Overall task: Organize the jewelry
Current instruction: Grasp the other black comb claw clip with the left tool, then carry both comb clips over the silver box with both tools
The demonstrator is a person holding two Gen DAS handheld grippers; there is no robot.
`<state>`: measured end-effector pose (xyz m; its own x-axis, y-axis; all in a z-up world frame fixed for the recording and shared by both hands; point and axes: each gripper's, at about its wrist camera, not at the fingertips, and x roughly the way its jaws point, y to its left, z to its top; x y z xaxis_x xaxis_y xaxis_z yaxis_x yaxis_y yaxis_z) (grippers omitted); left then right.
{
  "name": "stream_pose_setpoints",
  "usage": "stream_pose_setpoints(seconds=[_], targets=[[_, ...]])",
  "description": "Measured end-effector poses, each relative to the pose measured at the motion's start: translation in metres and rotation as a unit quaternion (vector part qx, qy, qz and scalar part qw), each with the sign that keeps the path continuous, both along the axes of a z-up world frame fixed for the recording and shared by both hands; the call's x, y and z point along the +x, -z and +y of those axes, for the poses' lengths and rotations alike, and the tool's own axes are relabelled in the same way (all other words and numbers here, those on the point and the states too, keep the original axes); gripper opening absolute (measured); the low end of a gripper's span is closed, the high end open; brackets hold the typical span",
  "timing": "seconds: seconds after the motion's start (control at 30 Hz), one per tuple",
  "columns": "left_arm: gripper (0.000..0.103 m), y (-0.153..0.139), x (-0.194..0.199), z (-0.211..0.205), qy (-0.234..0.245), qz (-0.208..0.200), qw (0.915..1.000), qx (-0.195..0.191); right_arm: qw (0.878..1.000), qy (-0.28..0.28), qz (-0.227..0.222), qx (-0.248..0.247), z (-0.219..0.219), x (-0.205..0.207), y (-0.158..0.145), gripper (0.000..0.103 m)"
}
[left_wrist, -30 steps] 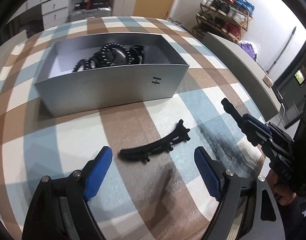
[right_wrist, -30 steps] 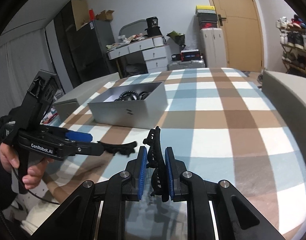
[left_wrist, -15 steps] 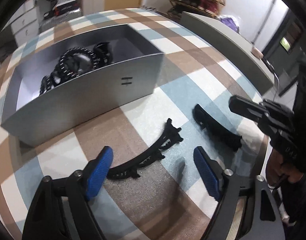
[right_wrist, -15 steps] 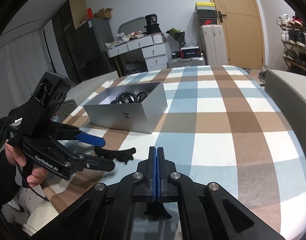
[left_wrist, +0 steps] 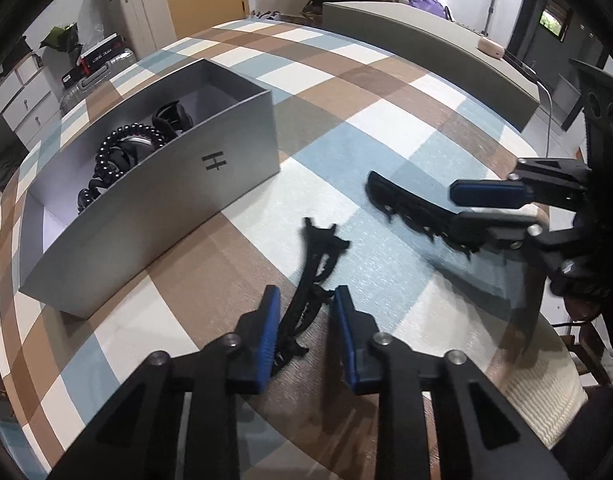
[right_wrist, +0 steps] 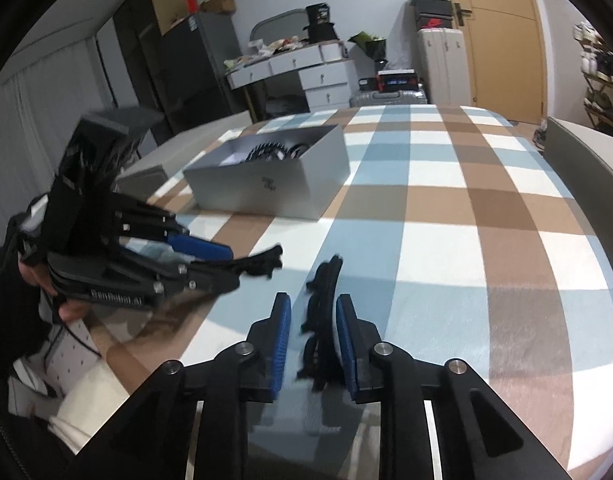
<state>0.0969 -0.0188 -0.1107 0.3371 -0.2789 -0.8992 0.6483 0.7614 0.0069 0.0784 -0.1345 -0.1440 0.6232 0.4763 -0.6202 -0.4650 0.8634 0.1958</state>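
Two toothed black clips (left_wrist: 312,276) (right_wrist: 322,312) | ribbed blue pads (left_wrist: 268,330) | smooth grey box (left_wrist: 210,184)

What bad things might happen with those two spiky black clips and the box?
1. The left gripper straddles one black clip near its end, so it might tip or slip when squeezed.
2. The right gripper works close by around the other clip, so the two could bump.
3. The grey box wall stands tall; a clip's teeth might catch it.

Black "H"-like mark on grey box (left_wrist: 210,168) front wall, "GenRobot.AI" on left gripper (right_wrist: 226,264) body
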Motion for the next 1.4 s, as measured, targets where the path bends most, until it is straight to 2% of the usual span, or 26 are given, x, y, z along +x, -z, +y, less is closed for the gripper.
stream_pose_setpoints(seconds=[0.13, 0.3, 0.43, 0.7, 1.0, 1.13, 1.27, 1.4], targets=[[0.015, -0.001, -0.003, 0.000, -0.002, 0.011, 0.9999, -0.002, 0.999, 0.001, -0.003, -0.035, 0.010, 0.001, 0.006, 0.024], [0.015, -0.005, 0.001, 0.008, -0.024, 0.020, 0.9991, -0.029, 0.999, 0.005, -0.004, -0.041, 0.008, -0.004, 0.007, 0.024], [0.016, -0.002, 0.007, 0.012, -0.046, 0.037, 0.9976, -0.037, 0.999, 0.011, -0.004, -0.052, 0.006, -0.007, 0.010, 0.023], [0.016, 0.000, 0.011, 0.005, -0.047, 0.027, 0.9977, -0.040, 0.995, 0.032, -0.027, -0.086, 0.017, -0.009, 0.011, 0.018], [0.013, -0.001, 0.004, 0.006, -0.053, 0.008, 0.9979, -0.035, 0.998, 0.049, -0.029, -0.036, 0.002, -0.014, 0.000, 0.017], [0.013, -0.009, -0.002, 0.008, -0.057, -0.016, 0.9978, -0.031, 0.998, 0.050, -0.039, -0.022, 0.001, -0.018, -0.010, 0.017], [0.013, -0.020, -0.005, 0.016, -0.082, -0.036, 0.9952, -0.040, 0.997, 0.054, -0.049, -0.007, 0.001, -0.021, -0.020, 0.017], [0.013, -0.034, -0.008, 0.030, -0.106, -0.046, 0.9912, -0.065, 0.997, 0.052, -0.050, 0.019, 0.001, -0.019, -0.031, 0.017]])
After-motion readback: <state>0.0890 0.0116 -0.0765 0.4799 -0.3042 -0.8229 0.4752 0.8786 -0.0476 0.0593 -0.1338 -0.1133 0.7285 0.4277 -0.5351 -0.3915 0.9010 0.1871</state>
